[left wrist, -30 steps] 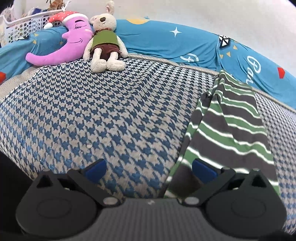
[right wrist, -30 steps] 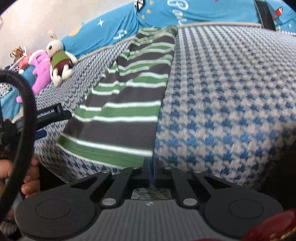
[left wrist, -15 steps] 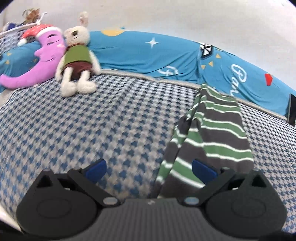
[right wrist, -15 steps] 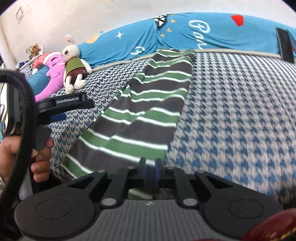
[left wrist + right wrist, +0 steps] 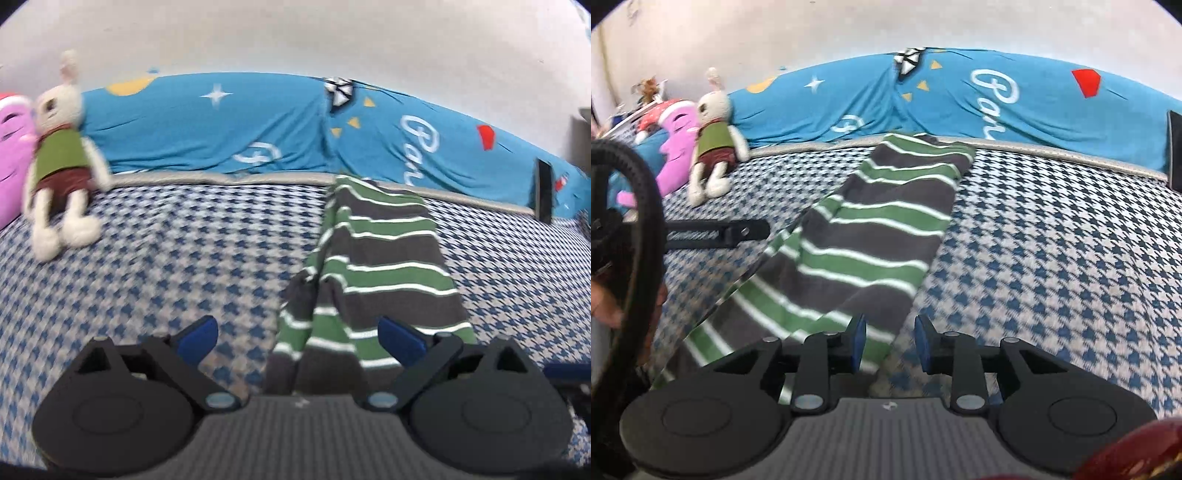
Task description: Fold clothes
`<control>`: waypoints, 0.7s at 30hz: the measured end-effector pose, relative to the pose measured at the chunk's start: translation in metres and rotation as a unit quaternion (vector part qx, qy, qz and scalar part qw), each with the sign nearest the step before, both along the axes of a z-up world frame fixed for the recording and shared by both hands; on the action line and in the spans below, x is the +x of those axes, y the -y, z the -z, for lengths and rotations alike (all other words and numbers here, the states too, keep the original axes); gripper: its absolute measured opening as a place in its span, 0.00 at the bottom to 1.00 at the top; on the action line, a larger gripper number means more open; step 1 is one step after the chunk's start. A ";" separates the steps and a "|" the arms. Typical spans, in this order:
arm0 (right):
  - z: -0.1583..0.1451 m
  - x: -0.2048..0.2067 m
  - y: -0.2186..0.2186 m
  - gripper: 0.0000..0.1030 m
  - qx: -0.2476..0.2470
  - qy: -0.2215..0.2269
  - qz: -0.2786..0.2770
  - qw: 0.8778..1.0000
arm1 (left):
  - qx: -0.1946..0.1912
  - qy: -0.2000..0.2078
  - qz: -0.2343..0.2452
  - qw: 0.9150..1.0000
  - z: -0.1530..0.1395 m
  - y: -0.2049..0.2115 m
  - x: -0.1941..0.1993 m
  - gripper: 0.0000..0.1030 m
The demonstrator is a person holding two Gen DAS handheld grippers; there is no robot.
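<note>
A grey and green striped garment point(image 5: 373, 258) lies folded into a long strip on the houndstooth bedspread point(image 5: 166, 258), reaching back to the blue bedding. My left gripper point(image 5: 299, 338) is open wide, and the strip's near end lies below and between its blue pads point(image 5: 195, 334). In the right wrist view the garment point(image 5: 871, 240) runs diagonally. My right gripper point(image 5: 891, 343) hovers open at its near right corner with a small gap between the pads. The cloth edge lies under the left pad point(image 5: 857, 343). The left gripper point(image 5: 716, 232) shows at the left.
A plush rabbit point(image 5: 61, 166) and a purple moon plush point(image 5: 677, 147) rest at the back left. A blue printed quilt point(image 5: 258, 133) runs along the wall. A black cable point(image 5: 646, 221) and a person's hand point(image 5: 602, 306) are at the left edge. A dark object point(image 5: 543, 192) stands at the far right.
My right gripper, shut on the garment's near edge before, has opened and let it go. Both grippers have tilted up and back, bringing more of the wall into view.
</note>
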State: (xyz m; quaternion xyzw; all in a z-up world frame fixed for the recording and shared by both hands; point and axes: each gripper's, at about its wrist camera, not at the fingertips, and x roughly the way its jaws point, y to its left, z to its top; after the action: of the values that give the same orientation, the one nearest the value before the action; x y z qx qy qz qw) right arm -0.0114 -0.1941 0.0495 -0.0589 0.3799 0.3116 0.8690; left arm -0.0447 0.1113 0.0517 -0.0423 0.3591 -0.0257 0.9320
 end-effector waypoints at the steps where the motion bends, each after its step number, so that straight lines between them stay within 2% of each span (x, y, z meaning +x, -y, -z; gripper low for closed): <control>1: 0.000 0.007 0.000 0.29 0.001 -0.003 0.003 1.000 | -0.001 -0.003 0.009 1.000 0.001 0.000 0.005 0.95; 5: 0.002 0.030 -0.002 0.29 0.020 -0.031 0.017 0.999 | -0.013 -0.014 0.032 0.999 0.007 -0.001 0.024 0.95; 13: 0.006 0.059 -0.011 0.31 0.024 -0.045 0.036 0.998 | -0.002 -0.017 0.074 0.997 0.017 0.009 0.049 0.93; 18: 0.008 0.069 -0.014 0.34 0.022 -0.047 0.042 0.998 | -0.004 -0.026 0.086 0.996 0.023 0.011 0.060 0.88; 21: 0.009 0.072 -0.014 0.34 0.024 -0.051 0.045 0.997 | -0.010 -0.030 0.092 0.995 0.026 0.010 0.067 0.80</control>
State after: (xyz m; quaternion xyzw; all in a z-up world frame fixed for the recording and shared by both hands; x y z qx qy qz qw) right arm 0.0604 -0.1803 0.0403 -0.0052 0.4185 0.2835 0.8628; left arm 0.0218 0.1015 0.0262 -0.0189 0.3889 -0.1135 0.9141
